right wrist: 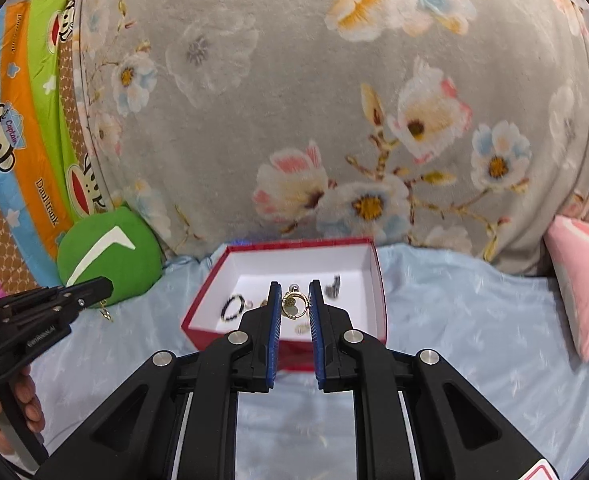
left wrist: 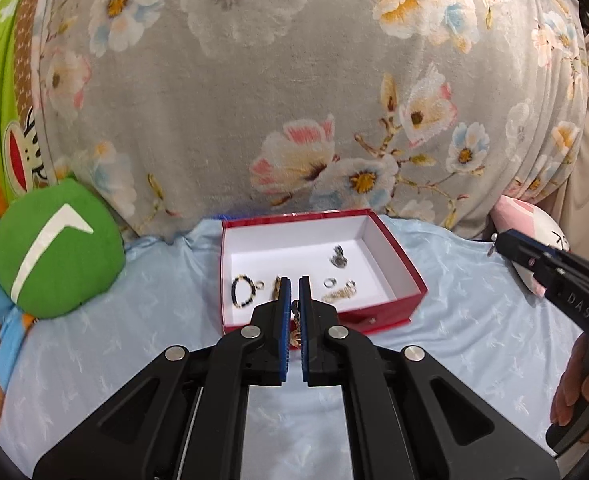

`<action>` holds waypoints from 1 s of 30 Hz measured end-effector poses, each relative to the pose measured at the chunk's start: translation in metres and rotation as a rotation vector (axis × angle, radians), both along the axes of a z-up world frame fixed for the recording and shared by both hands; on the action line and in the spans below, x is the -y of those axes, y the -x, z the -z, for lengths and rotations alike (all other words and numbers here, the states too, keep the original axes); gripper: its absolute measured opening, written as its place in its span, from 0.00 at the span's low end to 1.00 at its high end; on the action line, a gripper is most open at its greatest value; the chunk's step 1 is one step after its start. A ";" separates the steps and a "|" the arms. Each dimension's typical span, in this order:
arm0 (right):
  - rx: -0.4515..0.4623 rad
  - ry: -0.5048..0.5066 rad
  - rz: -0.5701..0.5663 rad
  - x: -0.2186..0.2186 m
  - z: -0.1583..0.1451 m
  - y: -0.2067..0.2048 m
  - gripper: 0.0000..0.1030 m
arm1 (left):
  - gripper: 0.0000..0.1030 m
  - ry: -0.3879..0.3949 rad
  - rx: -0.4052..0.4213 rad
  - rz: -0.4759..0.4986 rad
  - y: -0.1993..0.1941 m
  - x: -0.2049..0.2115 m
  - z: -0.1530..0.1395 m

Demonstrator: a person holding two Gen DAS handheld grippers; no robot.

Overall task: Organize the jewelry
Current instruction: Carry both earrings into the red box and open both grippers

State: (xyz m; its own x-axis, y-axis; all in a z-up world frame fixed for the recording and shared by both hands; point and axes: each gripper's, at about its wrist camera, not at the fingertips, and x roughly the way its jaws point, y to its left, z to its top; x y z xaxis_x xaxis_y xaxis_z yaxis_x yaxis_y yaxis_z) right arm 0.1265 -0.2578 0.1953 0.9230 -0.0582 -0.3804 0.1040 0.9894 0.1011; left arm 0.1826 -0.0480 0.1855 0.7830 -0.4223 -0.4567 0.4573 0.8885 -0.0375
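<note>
Both grippers point toward the red box (left wrist: 398,264) on the blue sheet (left wrist: 106,344). The left gripper (left wrist: 295,304) hovers over the box's near wall, fingers nearly together, pinching a gold chain (left wrist: 295,330) that hangs between them. The right gripper (right wrist: 295,305) comes in from the right, fingers clamping a gold ring (right wrist: 294,303) above the box. A bracelet (left wrist: 241,291) and other pieces lie inside

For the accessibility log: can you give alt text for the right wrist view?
The right claw pinches a gold hoop earring with a pearl stud above an open red cardboard box with a white interior holding other jewelry, on a pale blue bedsheet. The left claw enters at left.
</note>
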 end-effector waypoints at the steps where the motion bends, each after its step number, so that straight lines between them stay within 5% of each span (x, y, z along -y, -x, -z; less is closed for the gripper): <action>1: 0.005 0.005 -0.001 0.001 -0.004 -0.010 0.12 | 0.03 -0.008 0.004 -0.009 -0.009 0.004 -0.002; 12: -0.037 -0.060 0.005 0.032 -0.011 -0.116 0.12 | 0.03 -0.061 0.012 -0.088 -0.105 0.034 -0.007; 22: -0.141 -0.051 0.018 0.047 0.025 -0.204 0.12 | 0.03 -0.064 -0.085 -0.115 -0.191 0.062 0.016; 30: -0.209 -0.059 0.015 0.048 0.058 -0.245 0.12 | 0.03 -0.103 -0.085 -0.131 -0.227 0.081 0.033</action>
